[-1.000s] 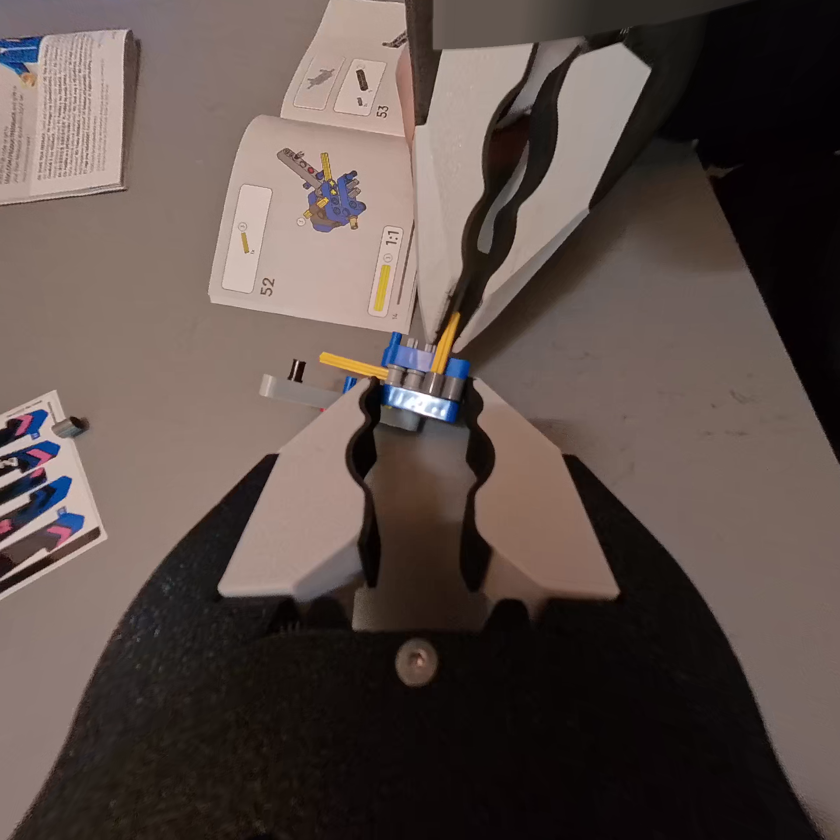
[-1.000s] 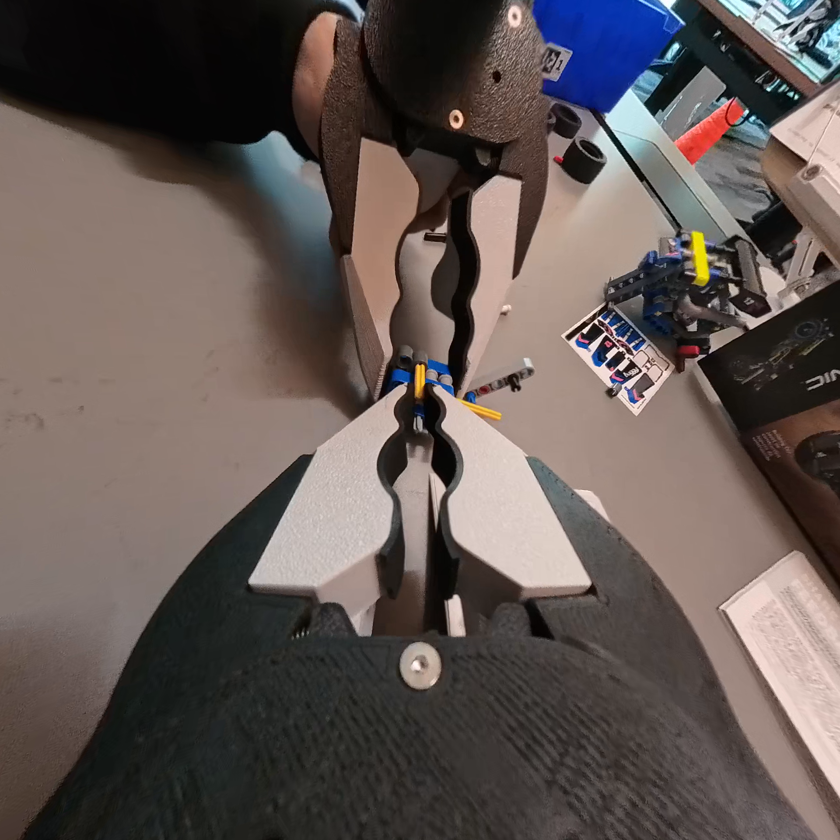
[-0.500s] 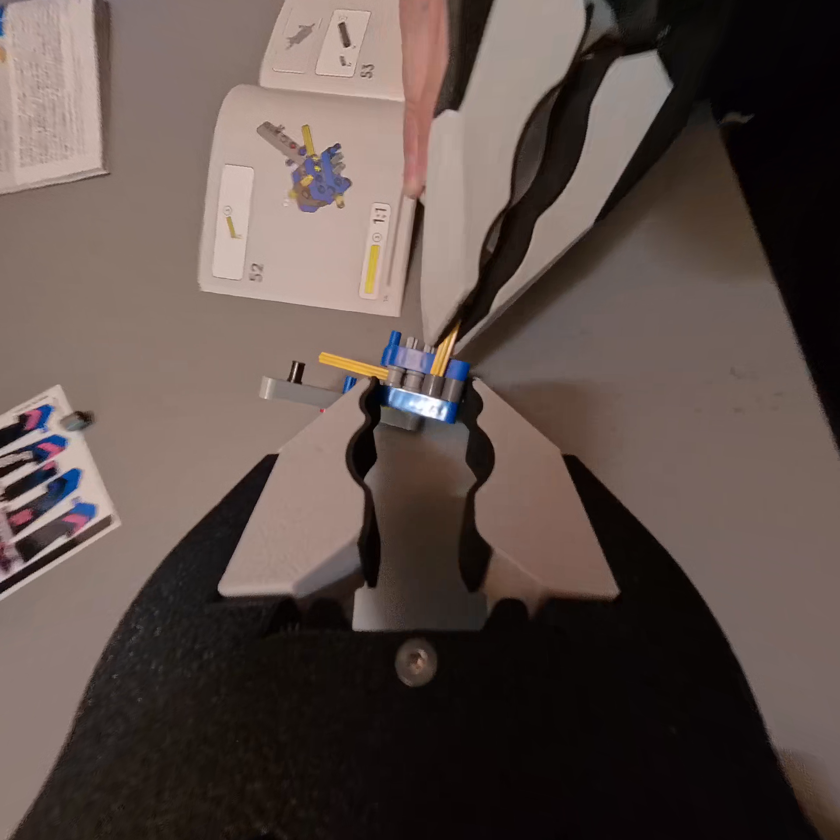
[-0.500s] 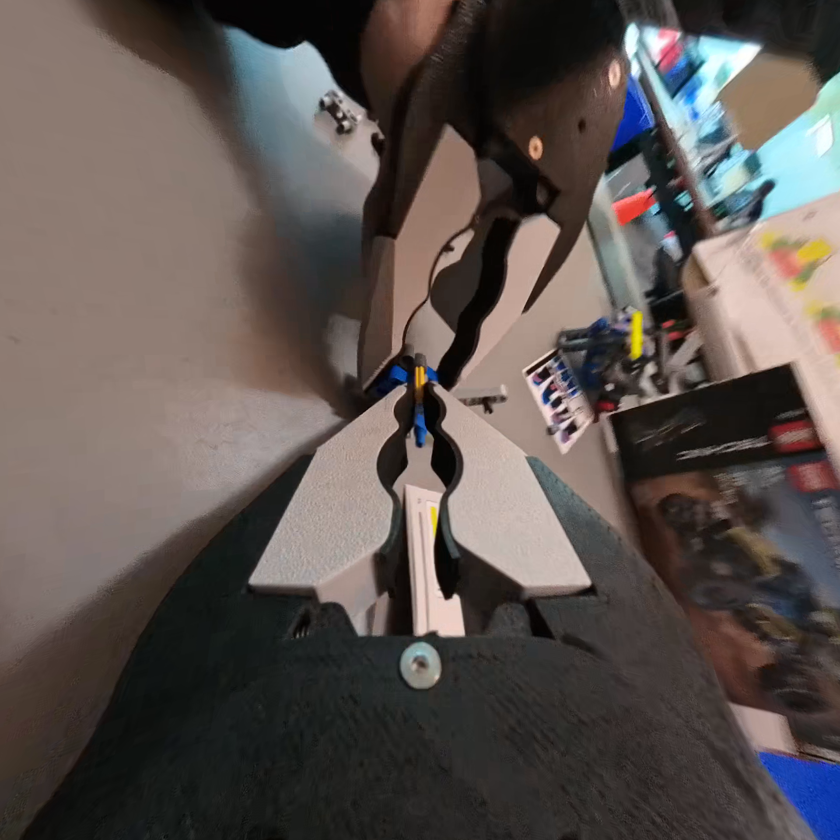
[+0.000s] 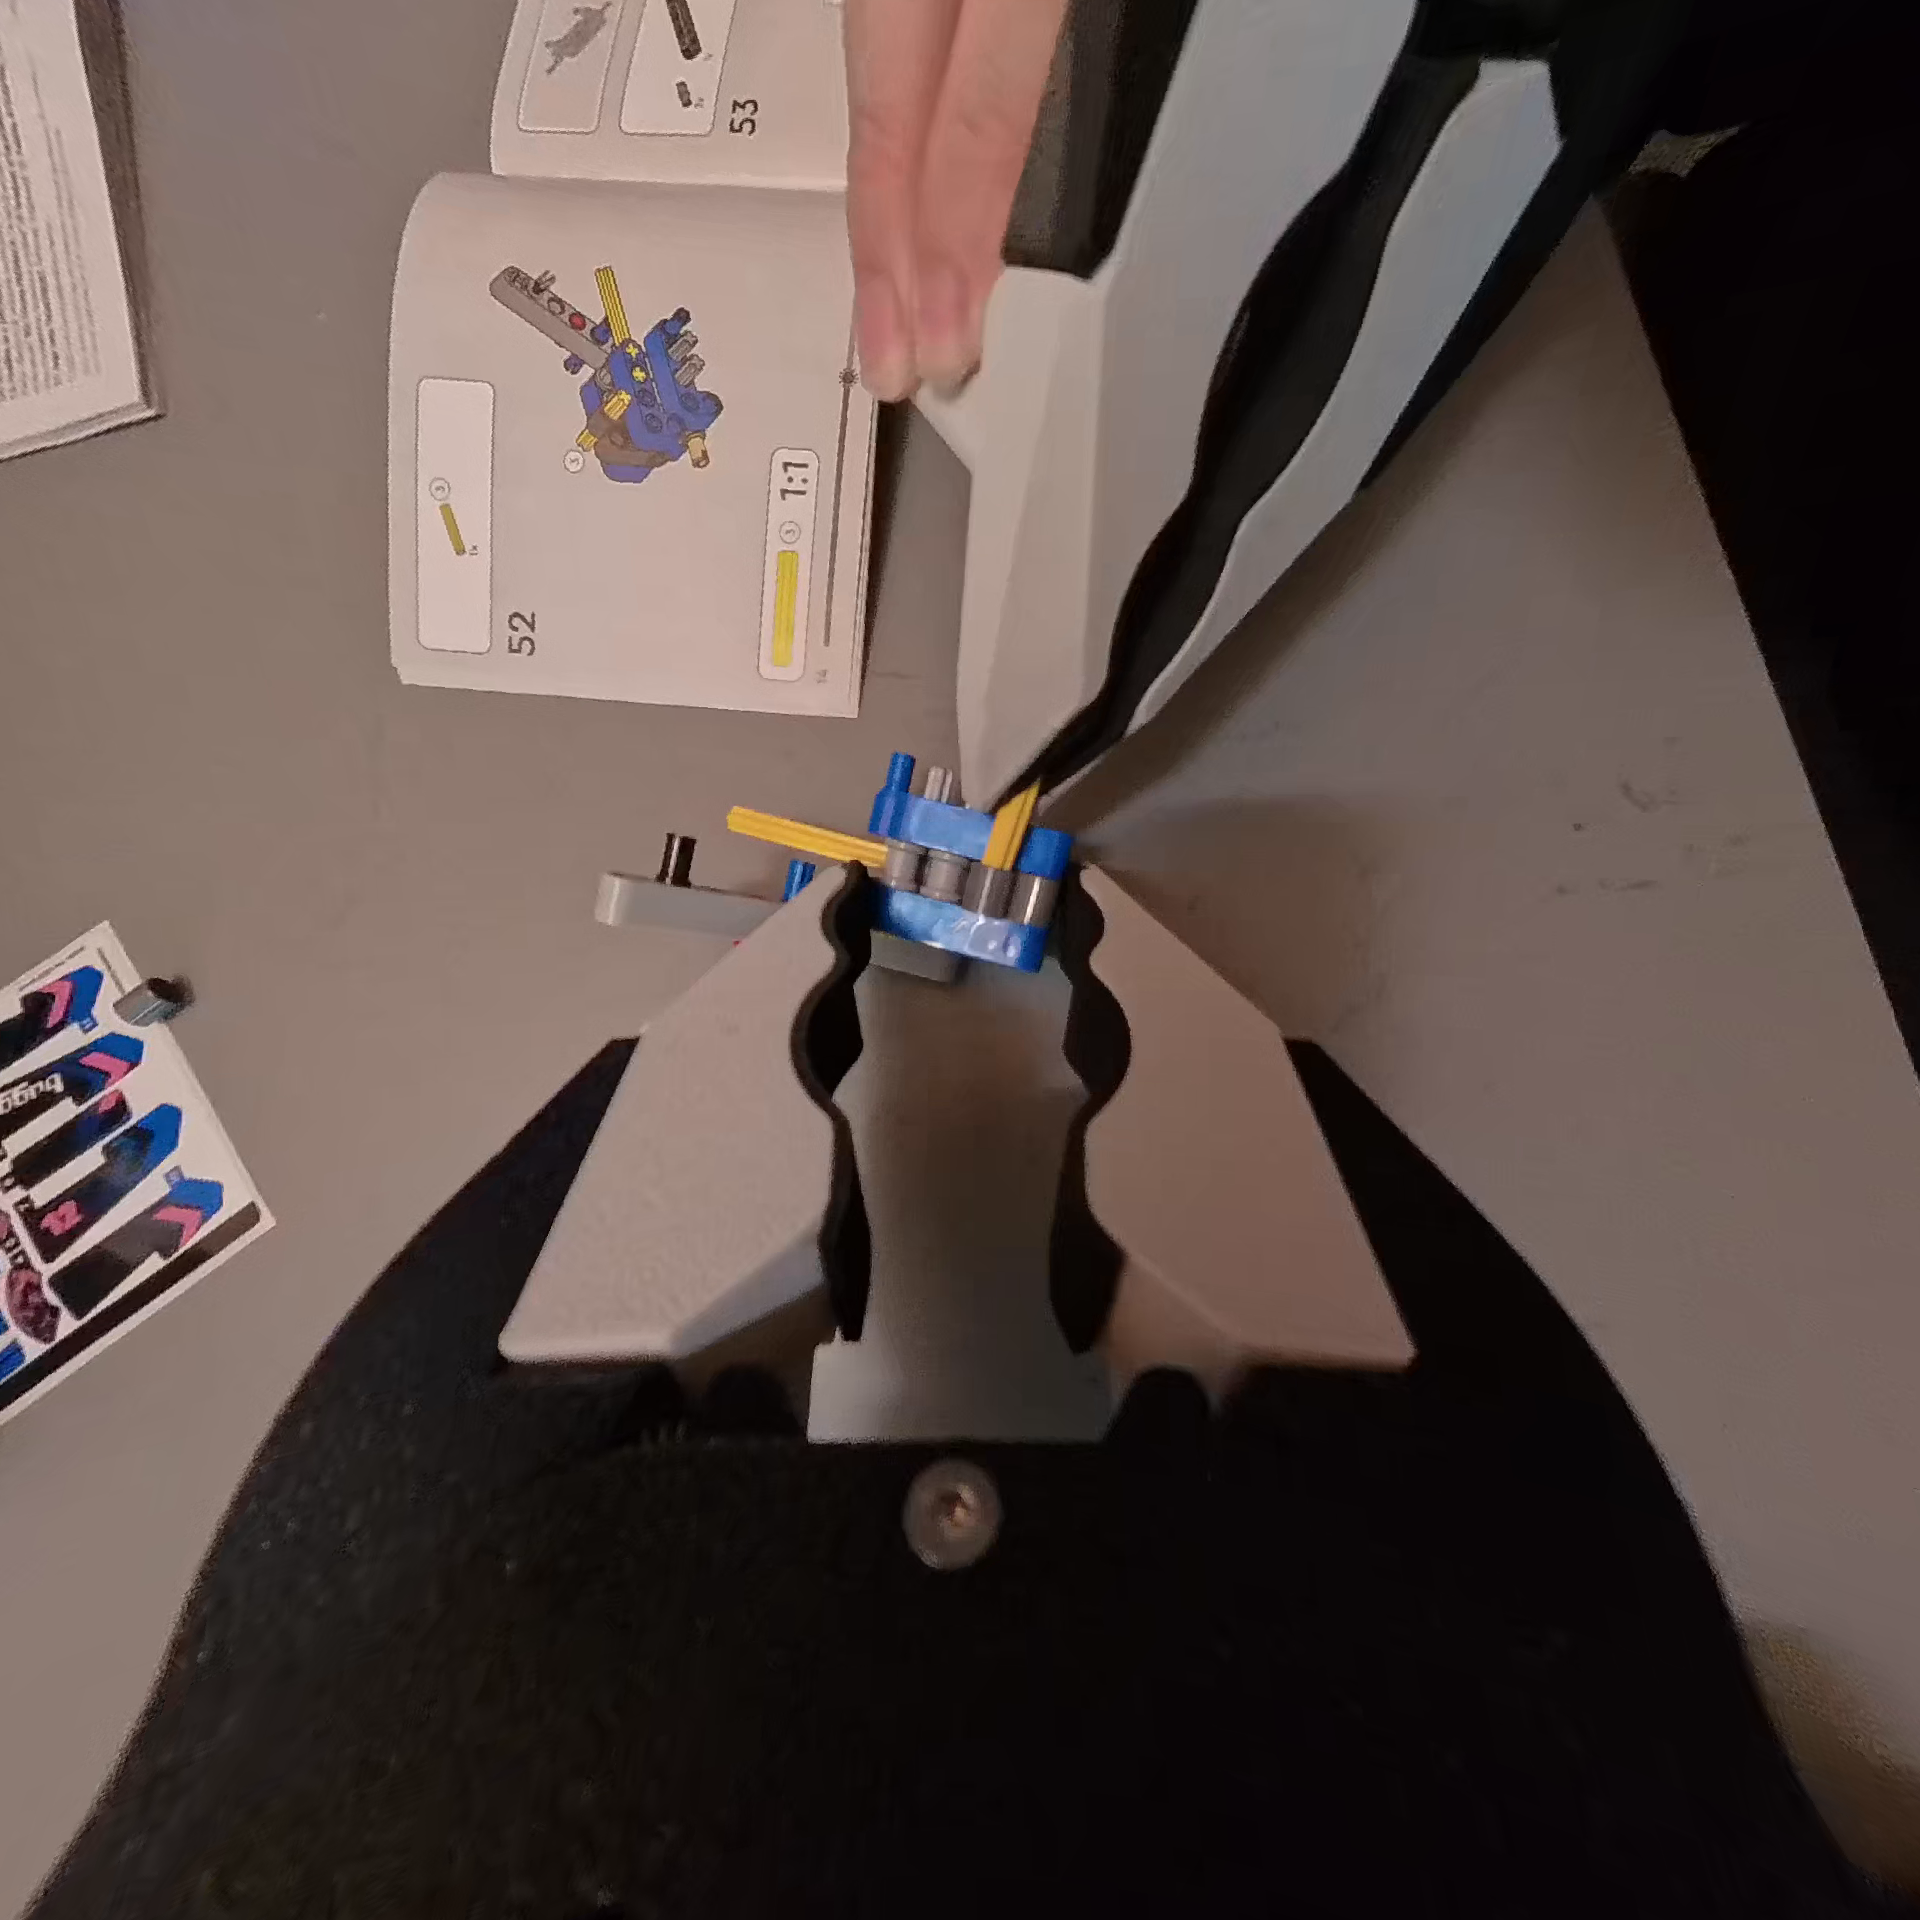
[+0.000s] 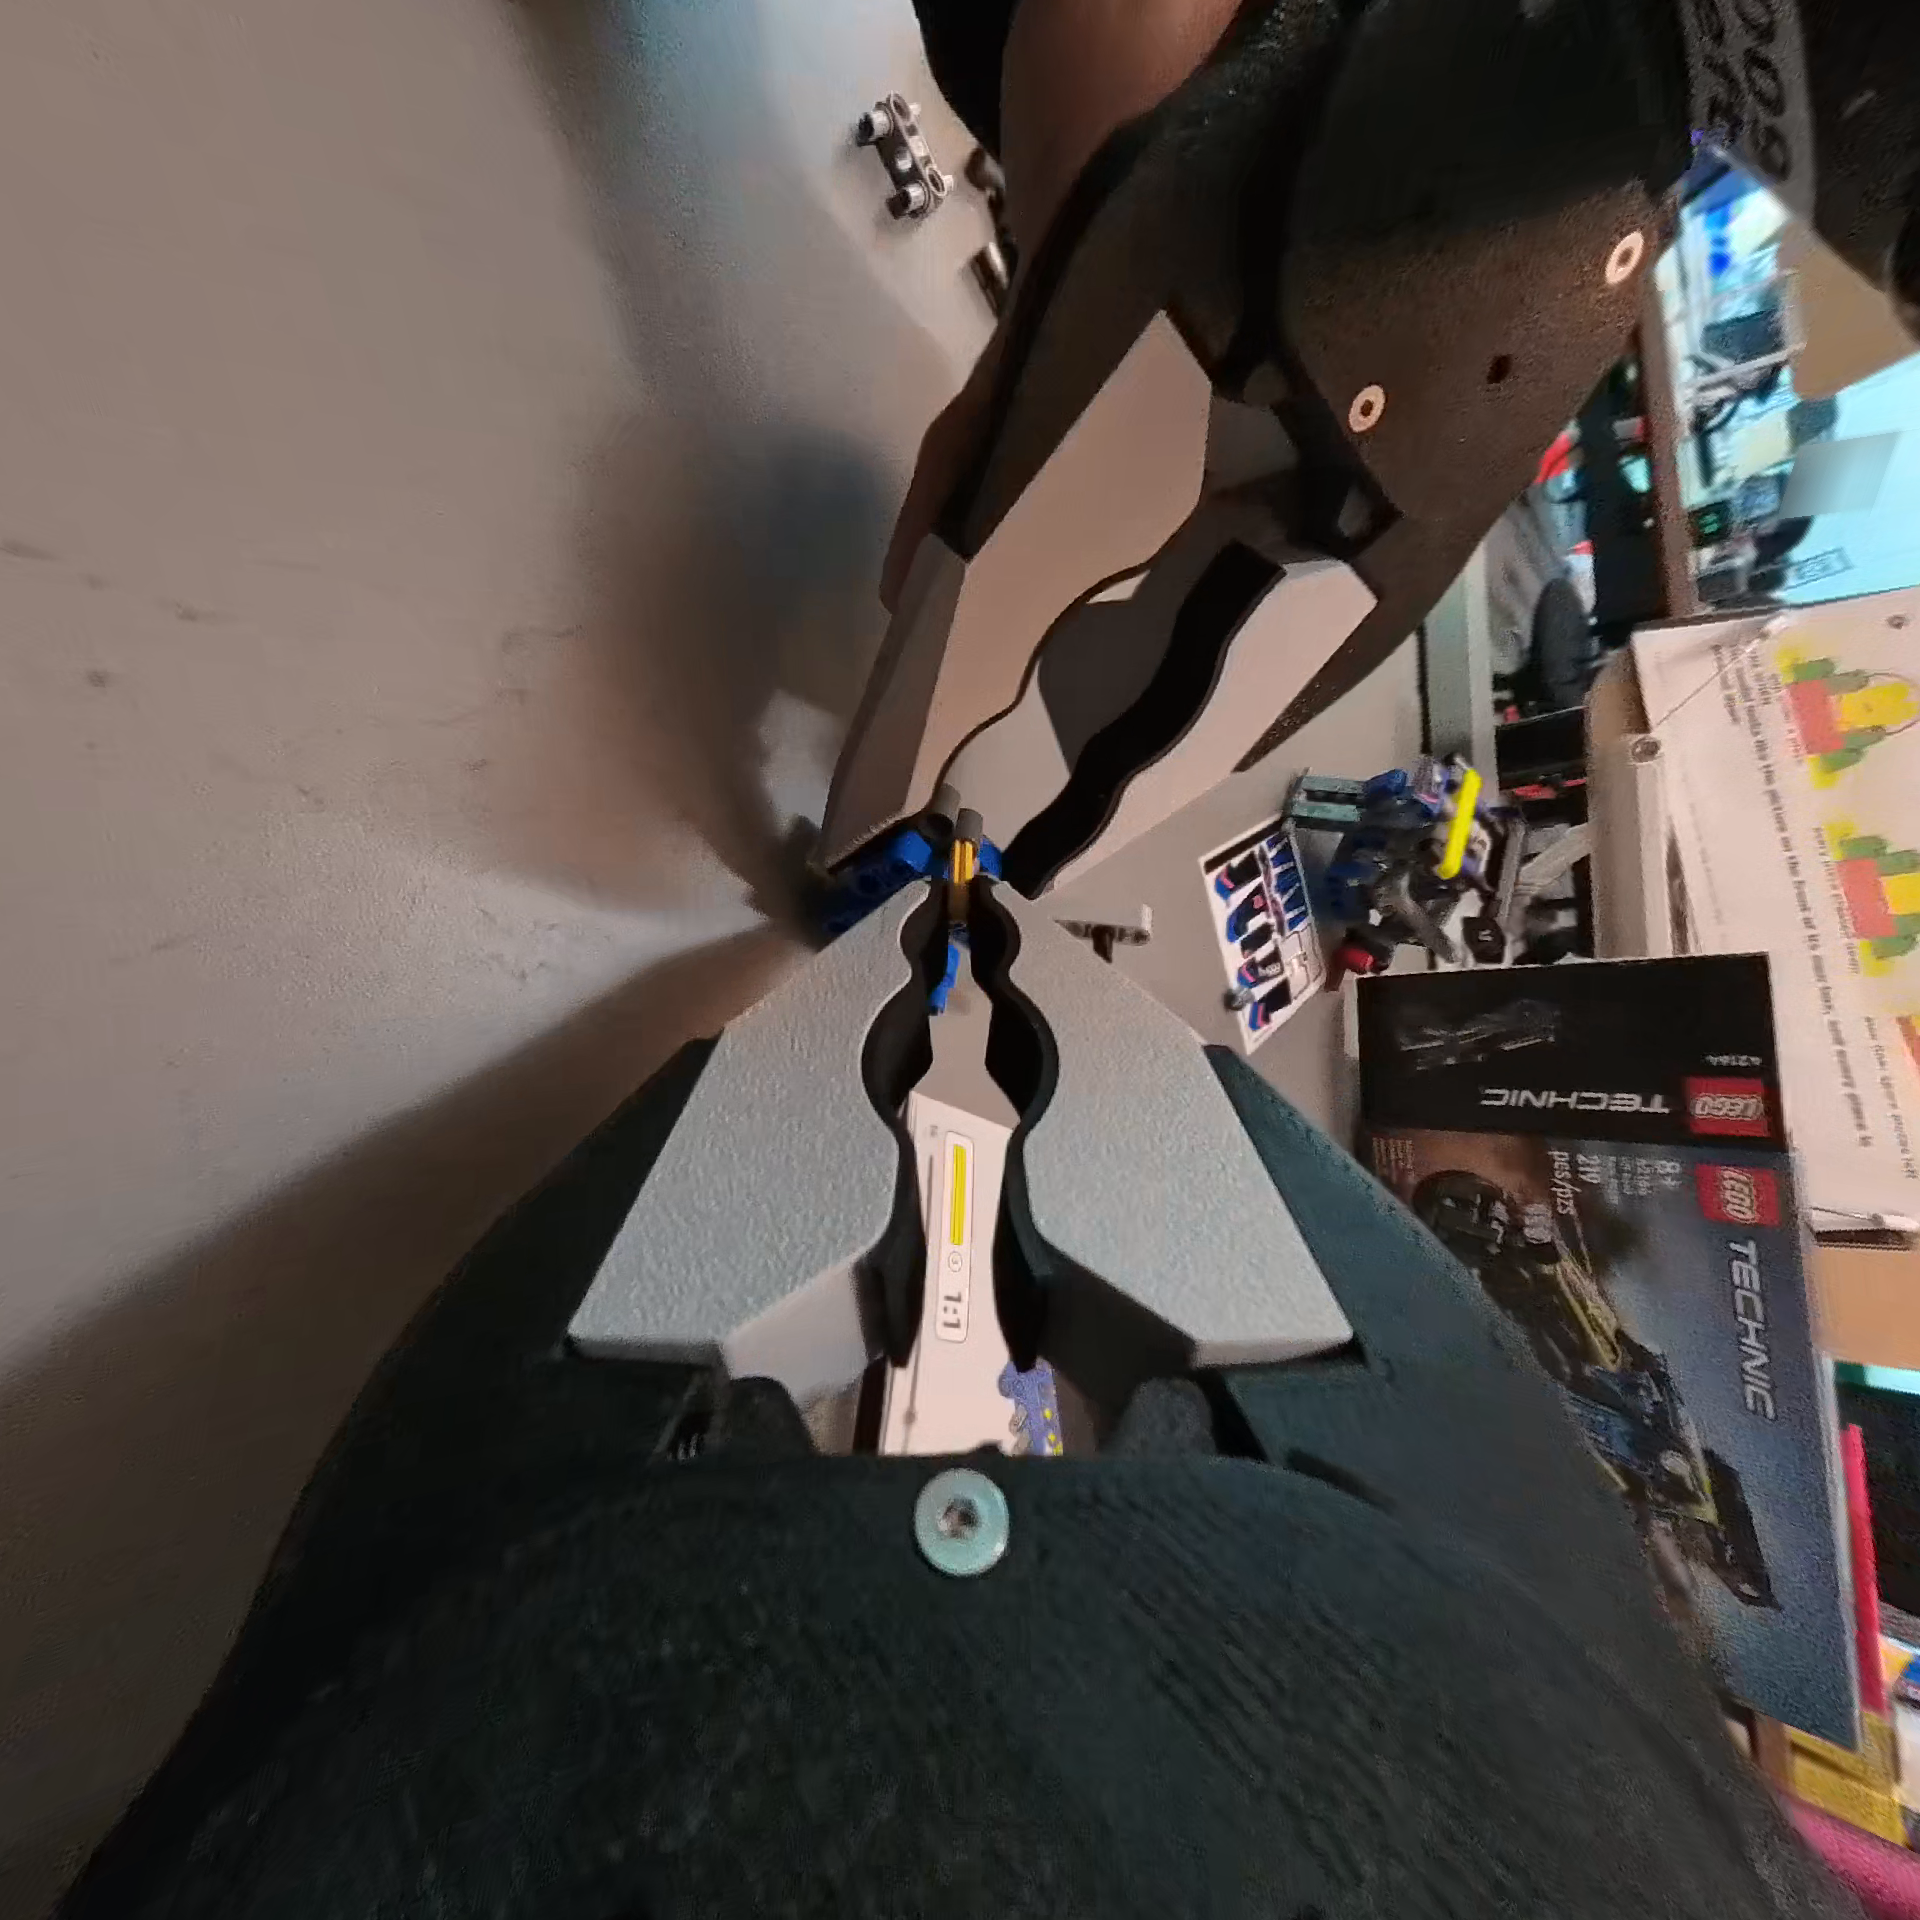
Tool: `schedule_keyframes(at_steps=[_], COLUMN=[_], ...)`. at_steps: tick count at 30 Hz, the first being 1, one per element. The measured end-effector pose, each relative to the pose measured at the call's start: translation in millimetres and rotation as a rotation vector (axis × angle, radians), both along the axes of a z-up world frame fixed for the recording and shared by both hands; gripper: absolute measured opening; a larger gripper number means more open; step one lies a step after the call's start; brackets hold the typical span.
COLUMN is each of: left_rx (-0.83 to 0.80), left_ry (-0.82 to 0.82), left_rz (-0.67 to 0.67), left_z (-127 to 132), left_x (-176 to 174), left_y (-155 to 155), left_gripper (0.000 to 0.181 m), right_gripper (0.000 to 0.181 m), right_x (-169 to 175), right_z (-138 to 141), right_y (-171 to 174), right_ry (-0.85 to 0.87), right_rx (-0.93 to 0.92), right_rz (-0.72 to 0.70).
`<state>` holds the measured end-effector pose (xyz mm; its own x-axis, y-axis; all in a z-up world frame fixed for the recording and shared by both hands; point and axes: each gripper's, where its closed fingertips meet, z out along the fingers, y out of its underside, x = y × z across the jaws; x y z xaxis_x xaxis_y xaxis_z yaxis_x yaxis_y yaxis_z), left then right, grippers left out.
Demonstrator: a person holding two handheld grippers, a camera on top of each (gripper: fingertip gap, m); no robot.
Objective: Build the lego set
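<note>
My left gripper point(image 5: 961, 914) is shut on a small blue and grey lego assembly point(image 5: 961, 883) held above the grey table point(image 5: 1403, 935). A yellow axle point(image 5: 805, 834) sticks out of its left side and a grey beam point(image 5: 675, 902) hangs off further left. My right gripper point(image 6: 961, 904) comes from the opposite side and is shut on a second yellow axle point(image 5: 1010, 831) standing in the assembly's top right. In the right wrist view that axle point(image 6: 960, 868) sits between my fingertips, with the blue assembly point(image 6: 883, 868) and the left gripper point(image 6: 925, 862) just beyond.
An open instruction booklet point(image 5: 623, 457) lies behind the assembly, a sticker sheet point(image 5: 94, 1153) and a small grey part point(image 5: 156, 1000) to the left. A partly built blue model point(image 6: 1413, 852), the set's box point(image 6: 1621, 1247) and a black piece point(image 6: 909, 161) show in the right wrist view. Only a small space, under 4 cm, lies between the two pairs of fingers.
My right gripper has tilted and rolled, still holding the yellow axle in the assembly. My left gripper holds the assembly in place, and the booklet has shifted in view.
</note>
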<state>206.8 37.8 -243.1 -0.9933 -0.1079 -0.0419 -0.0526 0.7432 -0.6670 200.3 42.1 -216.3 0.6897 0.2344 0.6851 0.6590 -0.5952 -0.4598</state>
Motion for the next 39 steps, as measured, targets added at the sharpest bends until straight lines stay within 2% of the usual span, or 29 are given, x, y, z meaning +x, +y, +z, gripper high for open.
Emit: schedule_keyframes(at_steps=[2, 5, 10, 13, 19, 25, 29, 31, 32, 35, 38, 39], left_rx=[-0.014, -0.027, 0.011, -0.007, -0.025, -0.109, -0.13, -0.109, -0.104, -0.107, -0.105, -0.101], left_ry=[0.01, 0.004, -0.045, -0.032, -0.058, -0.066, -0.07, -0.089, -0.113, -0.104, -0.063, -0.05], left_rz=[-0.004, -0.012, -0.009, 0.0, -0.009, -0.037, -0.047, -0.028, -0.022, -0.022, -0.029, -0.039], left_z=[0.1, 0.2, 0.9, 0.8, -1.5, -1.5, -6.0, -10.7, -10.5, -11.0, -12.5, -13.4], left_x=[0.0, 0.1, 0.6, 0.1, 1.0, 0.4, -0.2, 3.2, 5.4, 5.4, 3.5, 1.6], left_y=[0.2, -0.7, 2.0, 3.5, 0.0, -0.3, 5.4, 10.2, 12.6, 14.7, 14.4, 13.3], left_gripper=[0.033, 0.033, 0.033, 0.032, 0.032, 0.033, 0.034, 0.041, 0.035, 0.032, 0.031, 0.014], right_gripper=[0.003, 0.003, 0.003, 0.003, 0.003, 0.003, 0.003, 0.003, 0.003, 0.003, 0.003, 0.003], right_x=[0.4, 0.3, -1.1, -2.3, -2.0, -1.7, -2.6, -0.9, -2.0, -0.9, 6.4, 7.2], right_z=[0.2, 0.0, 1.5, 1.8, -1.2, -2.7, -7.1, -16.2, -17.2, -17.6, -17.6, -19.7], right_y=[1.0, 0.0, 7.0, 11.4, 13.5, 16.0, 22.6, 23.3, 26.5, 27.2, 26.9, 25.6], right_ry=[-0.024, 0.179, 0.398, 0.455, 0.267, 0.333, 0.389, 0.373, 0.369, 0.35, 0.32, 0.316], right_rx=[-0.016, -0.021, -0.052, -0.013, -0.087, -0.132, -0.254, -0.366, -0.392, -0.455, -0.437, -0.436], right_rz=[0.023, -0.006, -0.07, -0.123, -0.121, -0.095, -0.046, -0.03, -0.013, -0.021, -0.075, -0.084])
